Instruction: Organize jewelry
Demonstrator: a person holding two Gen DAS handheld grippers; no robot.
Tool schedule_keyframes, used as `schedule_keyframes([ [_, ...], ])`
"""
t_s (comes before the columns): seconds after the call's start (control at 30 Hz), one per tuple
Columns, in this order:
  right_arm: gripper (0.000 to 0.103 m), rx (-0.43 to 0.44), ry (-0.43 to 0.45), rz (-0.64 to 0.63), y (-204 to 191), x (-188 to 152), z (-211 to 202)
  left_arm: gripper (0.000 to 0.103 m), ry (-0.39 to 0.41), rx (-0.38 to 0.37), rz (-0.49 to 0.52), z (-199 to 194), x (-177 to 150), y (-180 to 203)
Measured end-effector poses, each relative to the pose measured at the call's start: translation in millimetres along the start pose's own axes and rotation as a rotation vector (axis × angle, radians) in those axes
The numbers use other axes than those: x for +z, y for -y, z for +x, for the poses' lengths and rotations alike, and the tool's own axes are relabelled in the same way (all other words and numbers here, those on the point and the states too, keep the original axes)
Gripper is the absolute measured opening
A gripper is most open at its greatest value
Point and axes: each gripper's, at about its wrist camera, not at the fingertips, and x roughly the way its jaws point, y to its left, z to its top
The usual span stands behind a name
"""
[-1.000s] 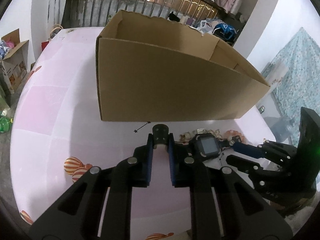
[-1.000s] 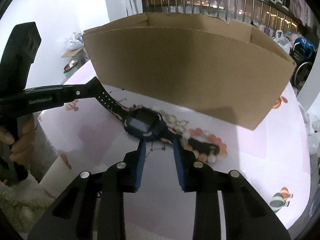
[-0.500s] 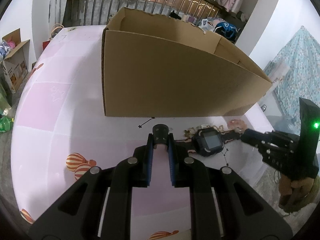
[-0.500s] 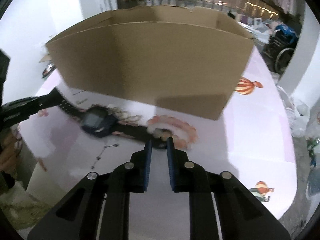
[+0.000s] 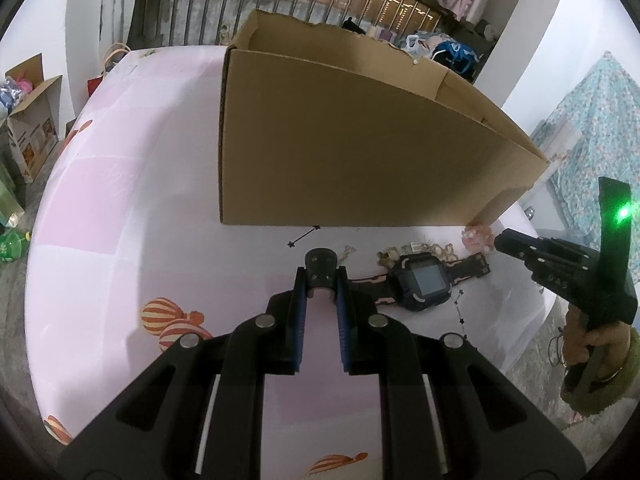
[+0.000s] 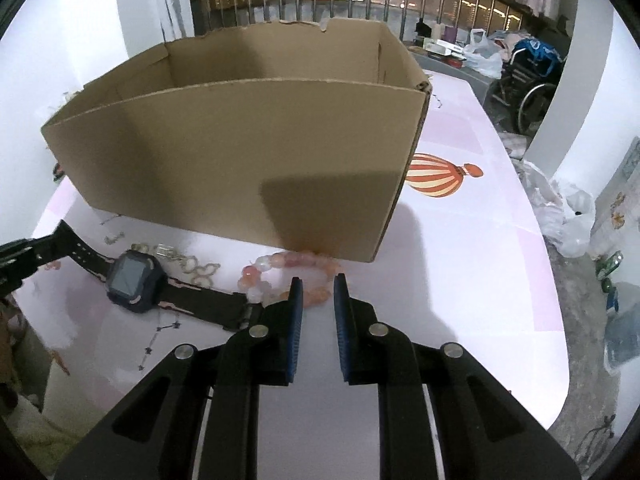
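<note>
A black smartwatch (image 5: 420,280) (image 6: 134,280) lies face up on the pink tablecloth (image 6: 460,280), in front of an open cardboard box (image 5: 360,152) (image 6: 240,152). My left gripper (image 5: 321,276) (image 6: 12,256) is shut on the end of the watch's strap. At the box's near right corner lies a pink bead bracelet (image 6: 280,264) (image 5: 476,234). My right gripper (image 6: 317,284) (image 5: 500,240) stands narrow over the bracelet's near arc, and a bead sits between its pads. The watch's other strap end (image 6: 236,312) rests just left of the right fingers.
A gold link chain (image 6: 196,270) (image 5: 424,246) lies between the watch and the box. A thin dark chain with stars (image 6: 160,334) (image 5: 460,308) trails toward the table's near edge. A hand (image 5: 592,344) holds the right gripper. The floor beyond the table holds bags and boxes.
My right gripper narrowed its jaws and slid right, from the watch body to the pink bracelet. The left gripper kept its hold on the strap.
</note>
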Motion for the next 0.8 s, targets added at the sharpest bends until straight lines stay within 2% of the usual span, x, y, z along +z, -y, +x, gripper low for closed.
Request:
schedule_keyframes([
  [0.13, 0.018, 0.129, -0.014, 0.036, 0.0, -6.6, -10.9, 0.013, -0.003, 0.010, -0.004, 0.5, -0.1, -2.1],
  [0.27, 0.018, 0.205, -0.073, 0.063, -7.5, -15.1, -5.2, 0.013, -0.010, 0.015, -0.017, 1.4, -2.0, -6.1],
  [0.43, 0.018, 0.254, -0.100, 0.134, -2.3, -16.4, 7.3, 0.013, -0.010, 0.017, -0.019, 1.2, -2.4, -7.2],
  [0.67, 0.018, 0.240, -0.091, 0.147, -2.0, -14.2, 10.3, 0.013, -0.012, 0.019, -0.024, 2.2, -3.4, -7.2],
  [0.8, 0.018, 0.281, -0.096, 0.170, -1.9, -16.2, 11.2, 0.013, -0.016, 0.020, -0.024, 1.9, -4.5, -7.9],
])
